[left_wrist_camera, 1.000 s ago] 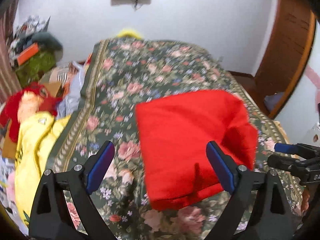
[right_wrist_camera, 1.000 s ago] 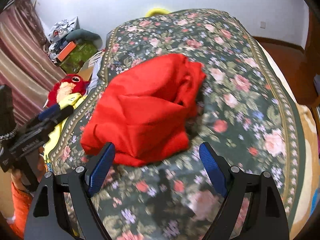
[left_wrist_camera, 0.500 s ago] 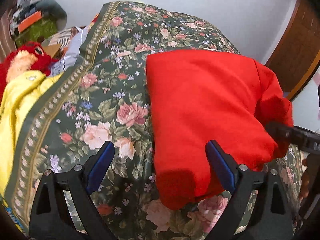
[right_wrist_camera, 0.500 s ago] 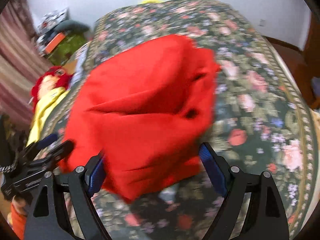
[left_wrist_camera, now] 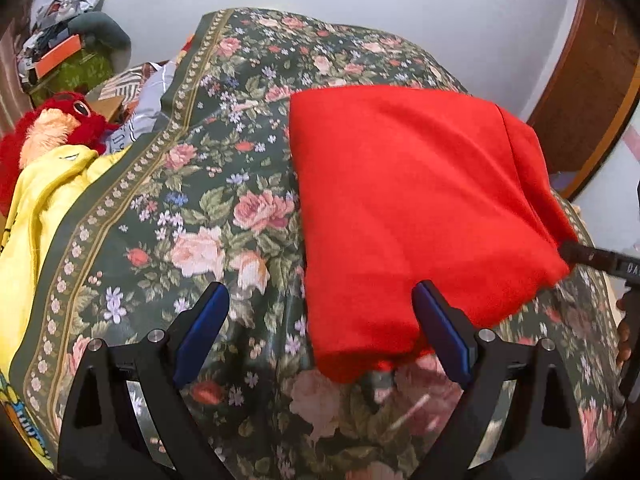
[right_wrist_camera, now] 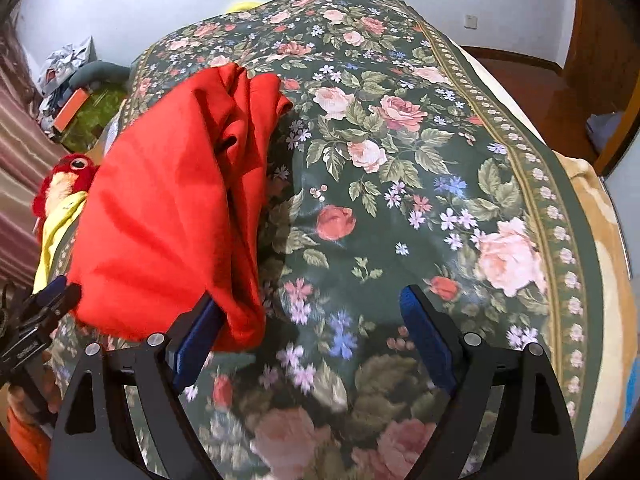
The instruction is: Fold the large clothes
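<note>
Both tools gape wide, left tool (left_wrist_camera: 320,330) and right tool (right_wrist_camera: 308,336) flanking folded red cloth (left_wrist_camera: 416,208).

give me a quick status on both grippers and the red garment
Left gripper open, nothing held. Right gripper open, one of its fingers against the folded red garment on the floral bedspread. Nothing in the way.

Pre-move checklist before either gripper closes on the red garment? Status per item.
1. Left gripper open: ok.
2. Right gripper open: ok.
3. Red garment folded into a compact bundle on the floral bedspread: ok.
4. Near corner of the garment between the left fingers: ok, it lies beside the right-hand finger.
5. Garment edge inside the right gripper's span: not ok, cloth only drapes over one finger.
6. Layers aligned on the open side: not ok, bunched.
</note>
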Motion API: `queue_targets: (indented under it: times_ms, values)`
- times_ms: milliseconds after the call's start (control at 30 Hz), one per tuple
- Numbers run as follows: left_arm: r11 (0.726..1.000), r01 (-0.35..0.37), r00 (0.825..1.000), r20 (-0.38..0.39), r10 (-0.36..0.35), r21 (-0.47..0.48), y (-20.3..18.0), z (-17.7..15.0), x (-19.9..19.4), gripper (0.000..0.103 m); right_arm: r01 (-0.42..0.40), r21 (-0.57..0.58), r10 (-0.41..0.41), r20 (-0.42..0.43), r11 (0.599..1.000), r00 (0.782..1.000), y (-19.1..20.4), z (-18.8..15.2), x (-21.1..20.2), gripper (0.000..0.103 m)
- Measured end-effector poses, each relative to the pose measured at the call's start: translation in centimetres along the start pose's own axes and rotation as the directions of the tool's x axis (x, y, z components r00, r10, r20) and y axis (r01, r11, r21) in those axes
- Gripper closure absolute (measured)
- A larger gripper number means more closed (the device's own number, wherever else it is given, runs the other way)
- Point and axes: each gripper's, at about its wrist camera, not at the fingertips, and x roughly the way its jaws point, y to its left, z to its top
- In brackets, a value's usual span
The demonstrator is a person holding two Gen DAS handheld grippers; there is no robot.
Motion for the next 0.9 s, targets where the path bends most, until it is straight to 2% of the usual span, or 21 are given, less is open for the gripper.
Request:
queue_targets:
  times_ms: [100,200,300,600,700,800,900]
  values:
    - [0.999,-0.022,1.000,-0.002,0.022,0.035,0.0,-0.3,-0.7,0.009,0.023,-0.077,-0.021,0.026,0.997,0.999,0.9,0.2,-1.1,0.017]
    - [0.992,-0.102,0.994,0.039,0.099,0.072,-0.3,0.0,-2.0,0.010,0.044,-0.136,-0.036,0.059,0.990,0.998,2.0,0.2,-2.1,0.017]
    - [0.987,-0.141,0.986,0.096,0.134,0.075,-0.2,0.9,-3.5,0.010,0.035,-0.154,-0.022,0.081,0.987,0.996,2.7,0.7,-2.8,0.017]
    - [0.992,-0.110,0.975,0.199,0.097,0.058,0.4,5.2,-5.7,0.009,-0.027,-0.196,0.057,0.151,0.980,0.987,5.1,3.2,-4.3,0.017]
    - [0.997,-0.062,0.984,0.170,0.053,0.050,0.6,6.6,-4.3,0.009,-0.066,-0.206,0.098,0.150,0.976,0.984,5.5,4.3,-3.3,0.017]
    - [0.997,0.074,0.995,0.072,-0.073,-0.016,1.6,7.8,-1.4,0.009,-0.126,-0.172,0.142,0.083,0.977,0.986,5.1,5.7,-0.8,0.017]
    - [0.979,0.172,0.984,-0.033,-0.177,-0.110,2.7,8.1,1.7,0.010,-0.233,-0.086,0.233,-0.014,0.969,0.972,3.9,6.7,1.9,0.017]
